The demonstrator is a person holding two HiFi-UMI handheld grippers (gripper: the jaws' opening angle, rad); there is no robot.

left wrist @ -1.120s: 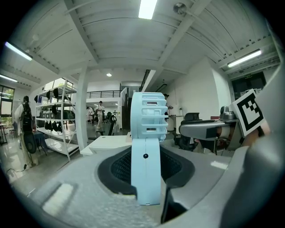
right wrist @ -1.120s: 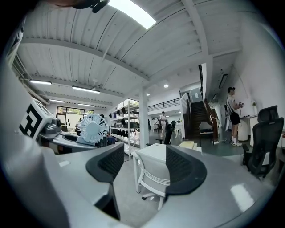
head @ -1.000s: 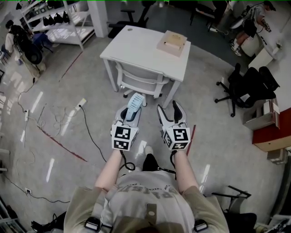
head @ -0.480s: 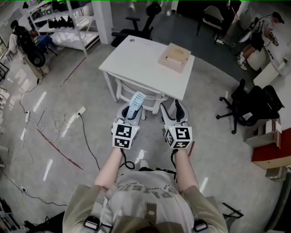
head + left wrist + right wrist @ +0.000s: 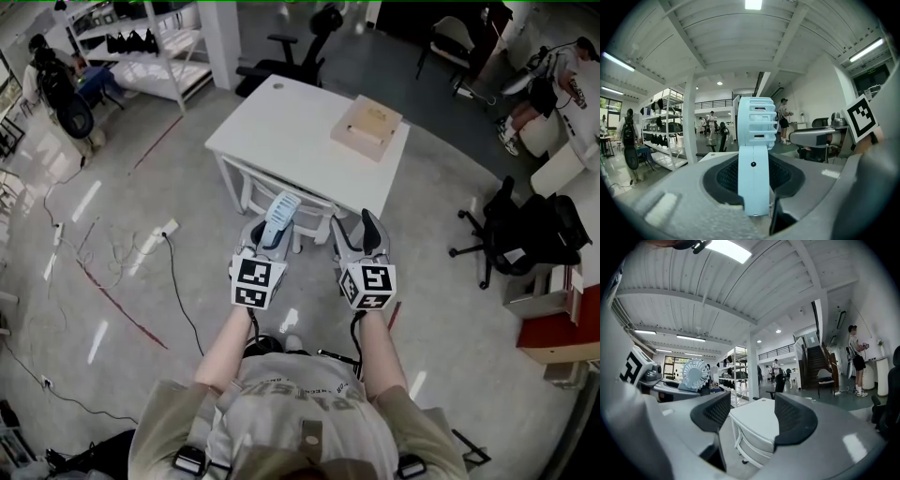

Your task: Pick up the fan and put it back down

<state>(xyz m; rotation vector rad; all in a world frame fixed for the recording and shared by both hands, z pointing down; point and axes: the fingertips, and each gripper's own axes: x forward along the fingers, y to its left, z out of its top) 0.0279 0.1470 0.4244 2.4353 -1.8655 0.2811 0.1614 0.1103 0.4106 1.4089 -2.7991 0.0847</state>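
A small light-blue fan (image 5: 279,214) stands upright between the jaws of my left gripper (image 5: 267,231), which is shut on its handle. In the left gripper view the fan (image 5: 754,150) fills the middle, its grille head rising above the black pads (image 5: 726,176). My right gripper (image 5: 354,231) is held beside it, open, with nothing between its fingers (image 5: 712,411). From the right gripper view the fan (image 5: 695,373) shows at the left. Both grippers hang in the air before a white table (image 5: 281,122).
A tan cardboard box (image 5: 367,127) lies on the table's far right part. A white chair (image 5: 281,192) is tucked under the table's near side. Black office chairs (image 5: 511,220) stand at the right, cables (image 5: 141,246) trail on the floor at the left, and a shelf rack (image 5: 150,47) is at the back left.
Both grippers and the fan have been carried forward toward the white table, which now lies closer. The left grip on the fan is unchanged; the right jaws stay apart.
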